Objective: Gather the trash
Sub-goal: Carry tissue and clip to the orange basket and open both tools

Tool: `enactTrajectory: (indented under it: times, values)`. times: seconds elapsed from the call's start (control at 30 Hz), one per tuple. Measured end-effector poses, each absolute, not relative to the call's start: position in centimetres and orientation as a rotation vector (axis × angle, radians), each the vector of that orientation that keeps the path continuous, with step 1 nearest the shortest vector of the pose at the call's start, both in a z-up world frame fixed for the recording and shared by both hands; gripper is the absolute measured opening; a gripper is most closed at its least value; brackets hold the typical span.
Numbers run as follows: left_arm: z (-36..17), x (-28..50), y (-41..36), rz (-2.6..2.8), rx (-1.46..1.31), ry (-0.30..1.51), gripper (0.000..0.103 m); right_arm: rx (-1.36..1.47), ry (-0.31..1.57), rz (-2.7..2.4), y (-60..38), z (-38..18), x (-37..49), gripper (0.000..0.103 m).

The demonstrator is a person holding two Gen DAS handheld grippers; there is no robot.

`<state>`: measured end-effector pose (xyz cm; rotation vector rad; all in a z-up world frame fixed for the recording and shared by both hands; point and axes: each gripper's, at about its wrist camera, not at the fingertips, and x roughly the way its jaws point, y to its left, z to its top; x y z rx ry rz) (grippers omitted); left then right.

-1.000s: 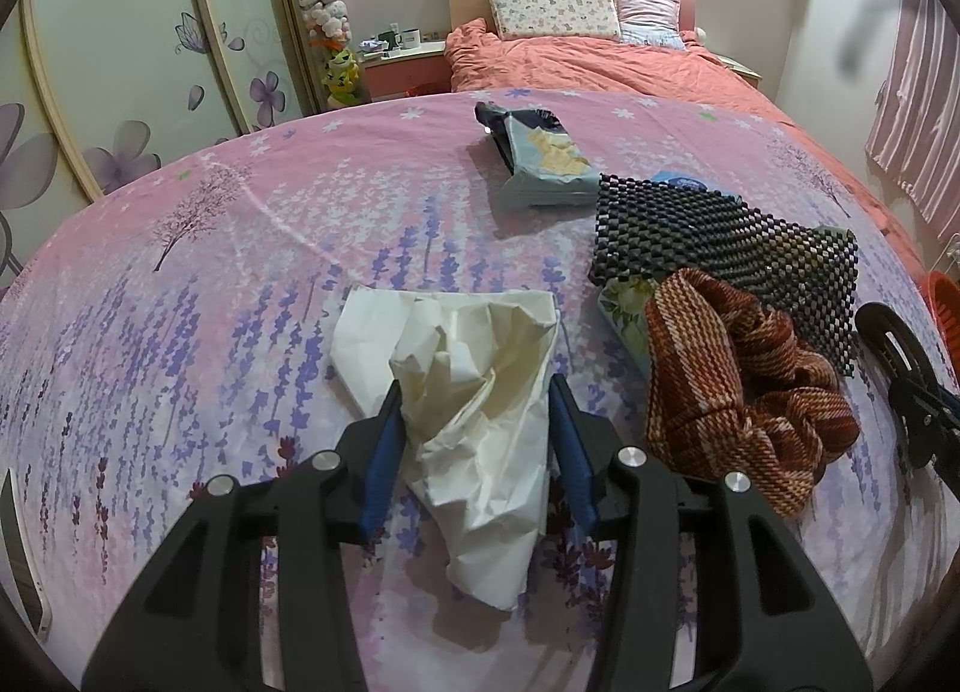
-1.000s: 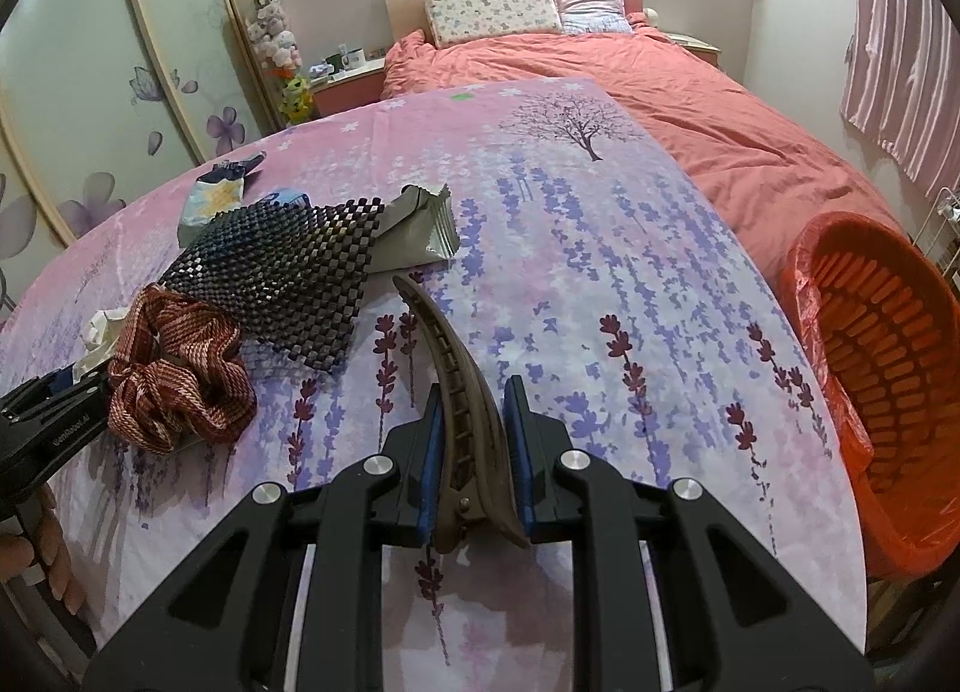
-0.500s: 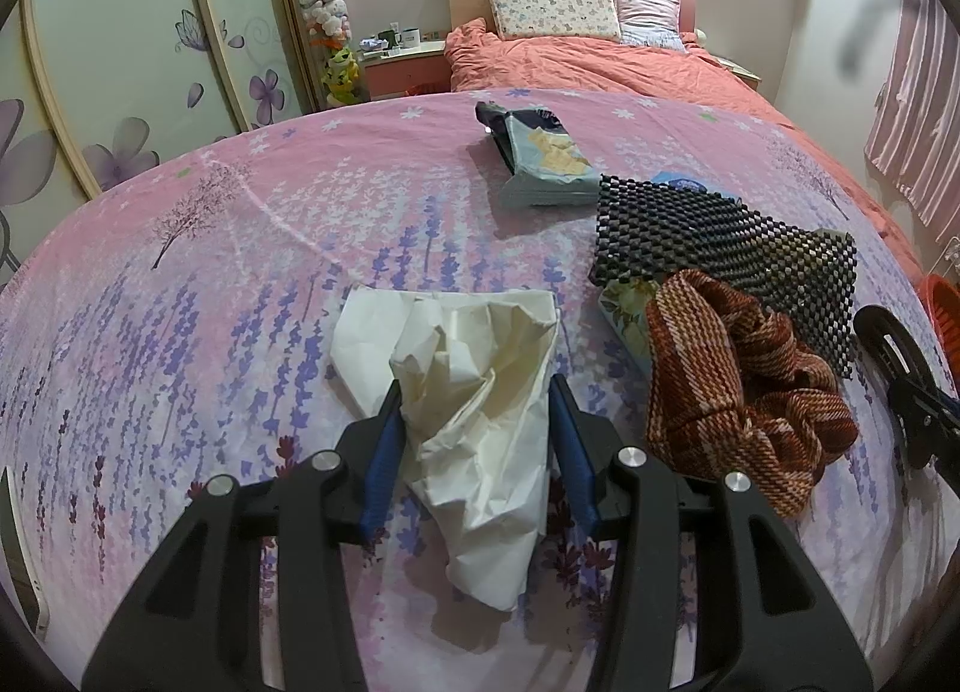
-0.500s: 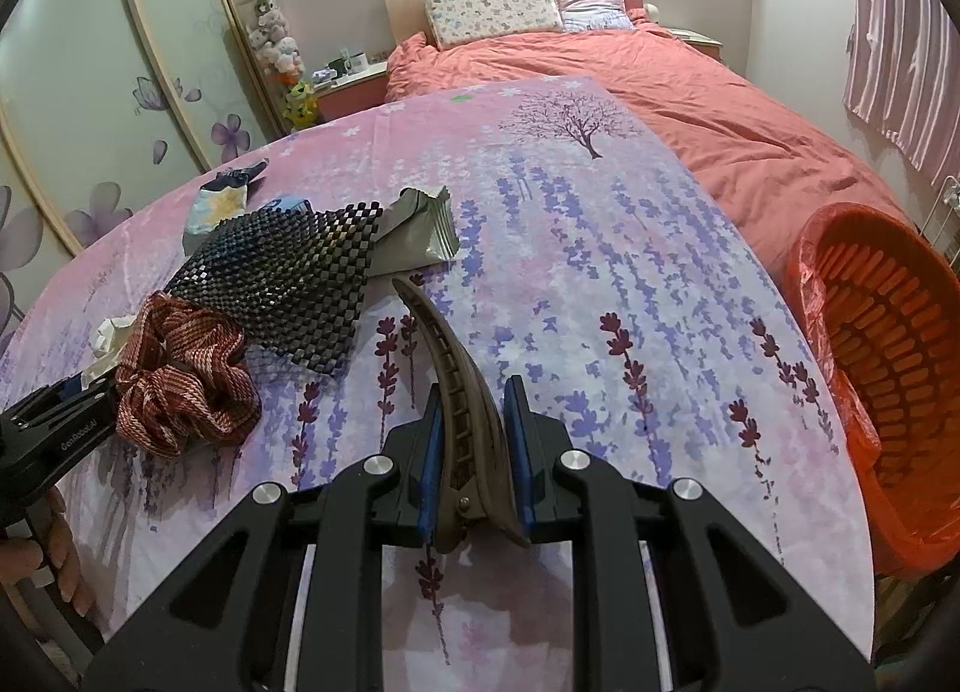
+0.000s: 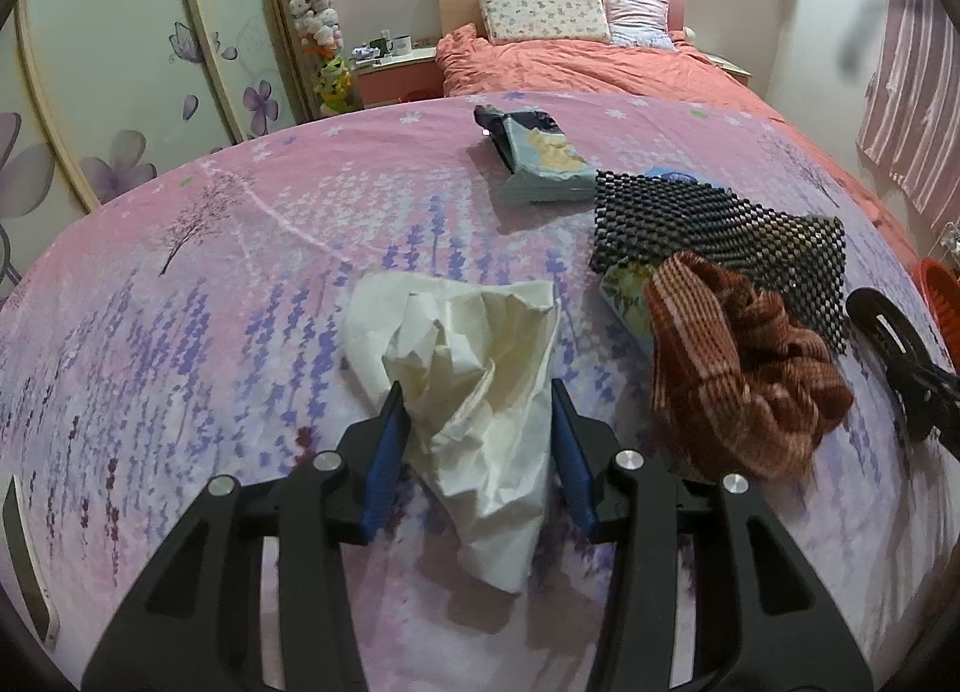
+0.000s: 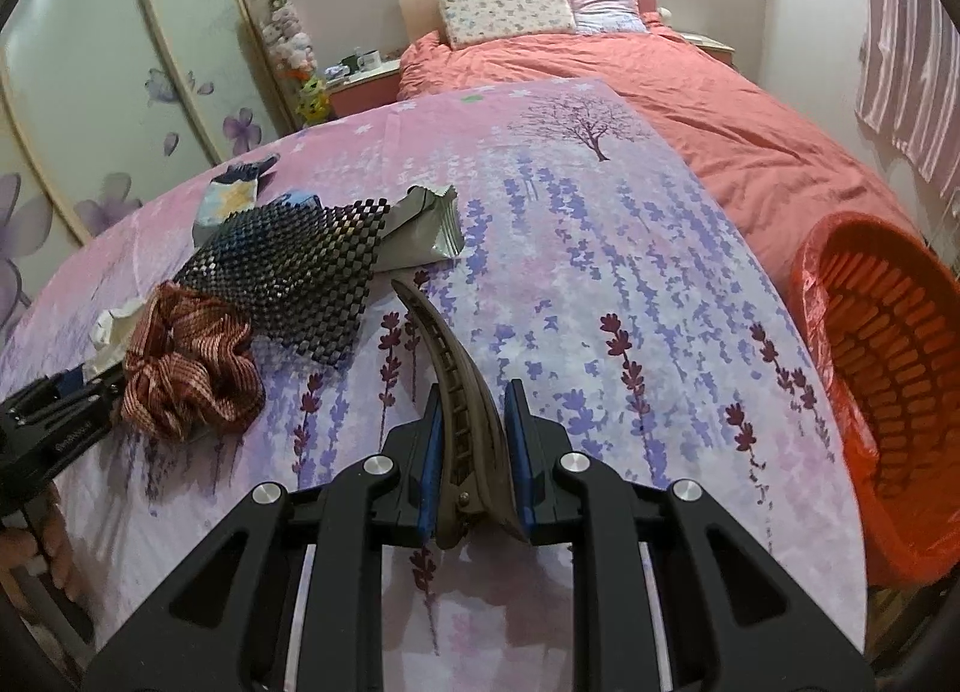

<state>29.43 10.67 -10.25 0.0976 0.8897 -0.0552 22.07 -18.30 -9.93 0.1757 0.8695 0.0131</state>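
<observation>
The left gripper (image 5: 474, 422) still squeezes the crumpled paper (image 5: 474, 374). The right gripper (image 6: 474, 422) still pinches the brown hair clip (image 6: 462, 386). Nothing has moved.

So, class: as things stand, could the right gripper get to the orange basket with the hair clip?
Probably yes. The right gripper is shut on the hair clip, and only bare bedspread lies between it and the orange basket.

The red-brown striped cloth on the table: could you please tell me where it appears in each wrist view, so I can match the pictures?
Left wrist view: the red-brown striped cloth lies right of centre, right of the crumpled paper.
Right wrist view: it lies at the left, in front of the black mesh mat.
Shared landmark: the black mesh mat, just behind the cloth in both views.
</observation>
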Motion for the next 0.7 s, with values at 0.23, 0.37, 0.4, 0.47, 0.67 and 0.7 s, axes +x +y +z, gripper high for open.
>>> enactTrajectory:
  times: [0.23, 0.37, 0.4, 0.47, 0.67, 0.7]
  values:
    - [-10.1, 29.4, 11.1, -0.066, 0.052, 0.889, 0.032, 0.196, 0.865, 0.015, -18.3, -9.8, 21.4, 0.018]
    - [-9.4, 28.9, 11.2, -0.058, 0.044, 0.865, 0.031, 0.204, 0.843, 0.008, -18.8, -9.3, 20.4, 0.018]
    - [-9.0, 28.7, 11.3, -0.055, 0.040, 0.857, 0.031, 0.217, 0.837, 0.005, -19.1, -8.9, 20.1, 0.018]
    - [-8.3, 28.3, 11.3, -0.052, 0.035, 0.842, 0.030, 0.240, 0.824, 0.005, -19.7, -8.2, 19.7, 0.018]
    - [-4.6, 26.6, 10.0, -0.089, 0.012, 0.782, 0.030, 0.241, 0.753, -0.016, -21.0, -5.3, 17.5, 0.018]
    - [-4.1, 26.3, 9.5, -0.100, 0.011, 0.773, 0.030, 0.240, 0.737, -0.020, -21.3, -4.7, 17.1, 0.018]
